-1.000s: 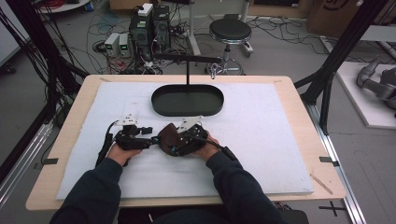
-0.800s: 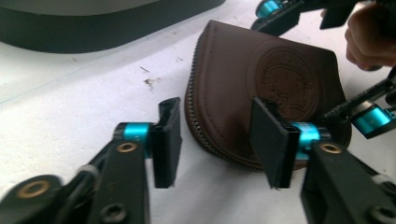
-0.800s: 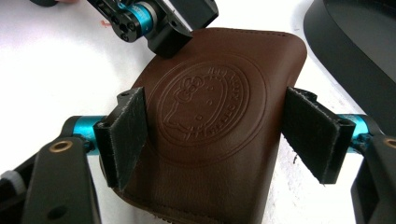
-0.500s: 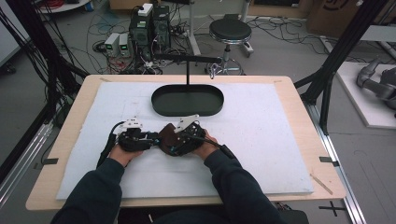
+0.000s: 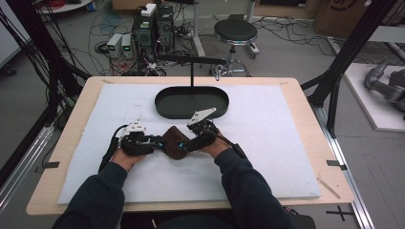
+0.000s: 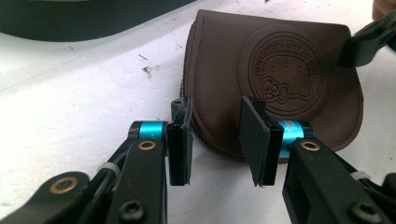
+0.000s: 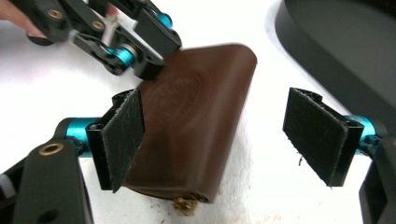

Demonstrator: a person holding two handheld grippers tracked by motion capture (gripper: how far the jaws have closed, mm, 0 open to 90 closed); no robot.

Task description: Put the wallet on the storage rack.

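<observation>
1. Nearest in the high view, the person's dark sleeves [image 5: 102,200] come in from 6 o'clock, each hand holding a gripper over the white mat [image 5: 267,143].
2. The left gripper [image 5: 157,142] sits at about 9 o'clock of the brown leather pouch [image 5: 174,143]. In its own view its jaws stand partly apart with a clear gap, the pouch's stitched edge lying just beyond and between the pads [image 6: 180,140]. No pad looks pressed on the leather, though contact at the left pad is hard to judge.
3. The right gripper [image 5: 187,143] comes in from about 3 o'clock of the pouch, a grey three-cornered plate on top. In its own view the jaws are spread wide; the left pad [image 7: 122,135] overlaps the pouch's side and the other pad hangs well clear over bare mat, so it grips nothing.
4. The pouch lies flat on the mat between the two grippers, near the table's middle, with a round embossed cartoon stamp [image 6: 289,70] on its face.
5. Beyond, toward 12 o'clock, a black oval tray [image 5: 167,107] rests on the mat, apart from the pouch, with a thin black stand [image 5: 192,71] rising behind it.
6. Farthest, past the wooden table edge [image 5: 191,78], a round stool [image 5: 235,31] and cabled electronics boxes [image 5: 153,28] stand on the floor.
</observation>
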